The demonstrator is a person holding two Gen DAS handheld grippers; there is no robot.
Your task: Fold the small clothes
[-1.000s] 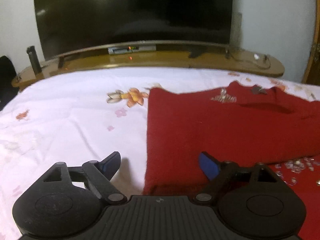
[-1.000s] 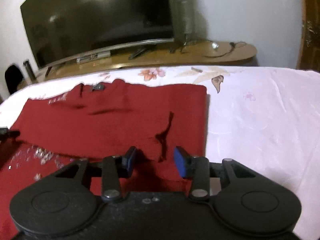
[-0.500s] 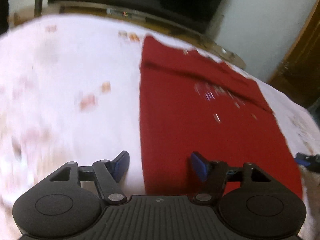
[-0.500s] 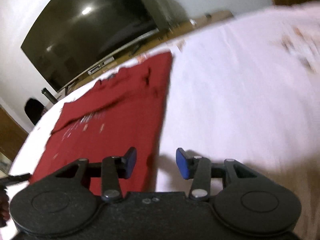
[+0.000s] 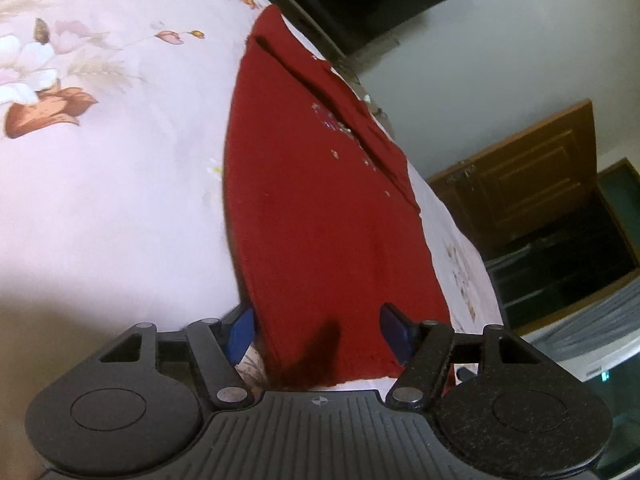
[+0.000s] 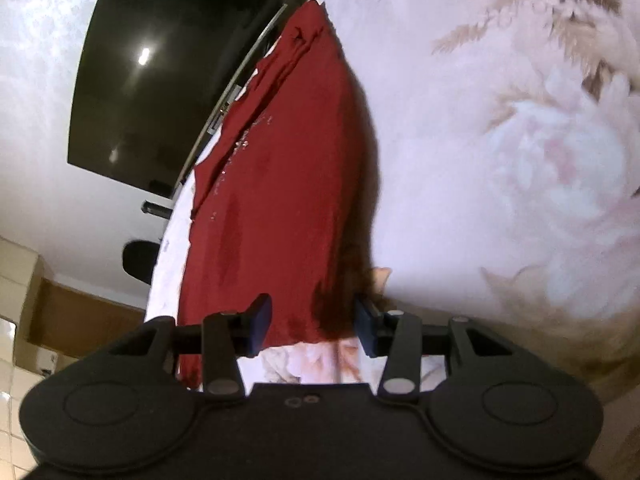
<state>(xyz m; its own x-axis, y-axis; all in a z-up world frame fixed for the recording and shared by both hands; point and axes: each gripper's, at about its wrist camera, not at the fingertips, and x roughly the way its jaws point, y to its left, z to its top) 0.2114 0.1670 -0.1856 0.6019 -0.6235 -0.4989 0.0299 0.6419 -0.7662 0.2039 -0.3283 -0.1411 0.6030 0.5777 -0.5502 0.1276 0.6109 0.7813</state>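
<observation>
A red knit garment [image 5: 320, 200] with small sparkly beads lies flat on a floral bed sheet [image 5: 100, 160], its top part folded over. My left gripper [image 5: 318, 328] is low at the garment's near left corner. Its jaws are closing, the hem lies between the blue pads [image 5: 242, 330], and they do not press on it. In the right wrist view the same garment [image 6: 288, 180] runs away from my right gripper [image 6: 312, 320]. That gripper straddles the near right corner with its pads apart, gripping nothing.
The pale sheet [image 6: 500, 140] spreads wide on both sides of the garment. A large dark TV [image 6: 160, 80] on a low wooden stand sits beyond the bed's far end. A wooden door [image 5: 532, 184] is to the right, and a black chair [image 6: 140, 260] to the left.
Both grippers have swung back from the garment's far part to its near hem and rolled, so the views tilt. The left jaws have narrowed. A near corner now lies between each pair of fingers.
</observation>
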